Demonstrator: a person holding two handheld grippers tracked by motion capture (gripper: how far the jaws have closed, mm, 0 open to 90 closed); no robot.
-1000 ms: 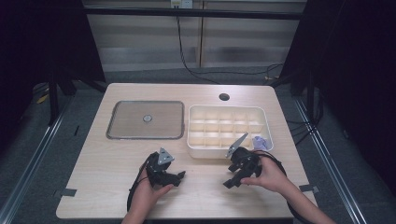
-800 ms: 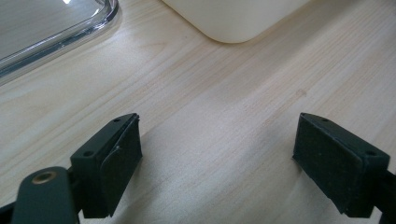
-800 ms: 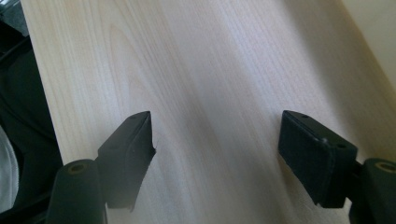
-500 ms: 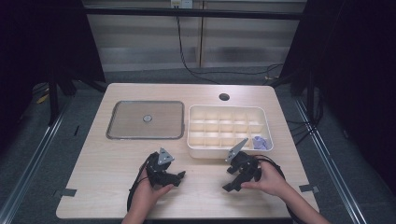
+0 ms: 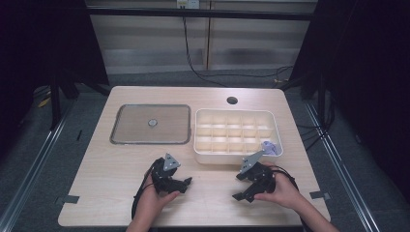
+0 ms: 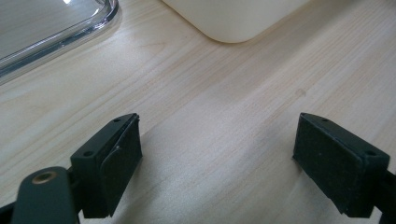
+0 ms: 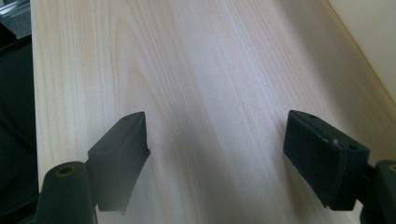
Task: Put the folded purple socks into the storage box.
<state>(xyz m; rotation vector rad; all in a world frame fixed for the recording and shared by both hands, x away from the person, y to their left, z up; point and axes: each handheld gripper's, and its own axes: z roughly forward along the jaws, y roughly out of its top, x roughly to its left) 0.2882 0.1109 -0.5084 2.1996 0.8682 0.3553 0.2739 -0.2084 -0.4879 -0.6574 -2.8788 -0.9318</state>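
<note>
**Both grippers low and empty at the near edge**

While the wooden table (image 5: 116, 169) lies mostly bare, its near edge is cut off by the person's forearms. Toward the back sits a clear flat lid (image 5: 150, 124), and just beside it a white divided tray (image 5: 237, 157); something small and purple (image 5: 270, 147) lies in the tray's near right compartment, too blurred to identify. Left gripper (image 5: 181, 182) rests near the tray's front left corner, jaws spread wide, holding nothing. Right gripper (image 5: 240, 195) sits before the tray, jaws equally wide apart and empty, partly hidden by the hand (image 5: 283, 191).
</note>
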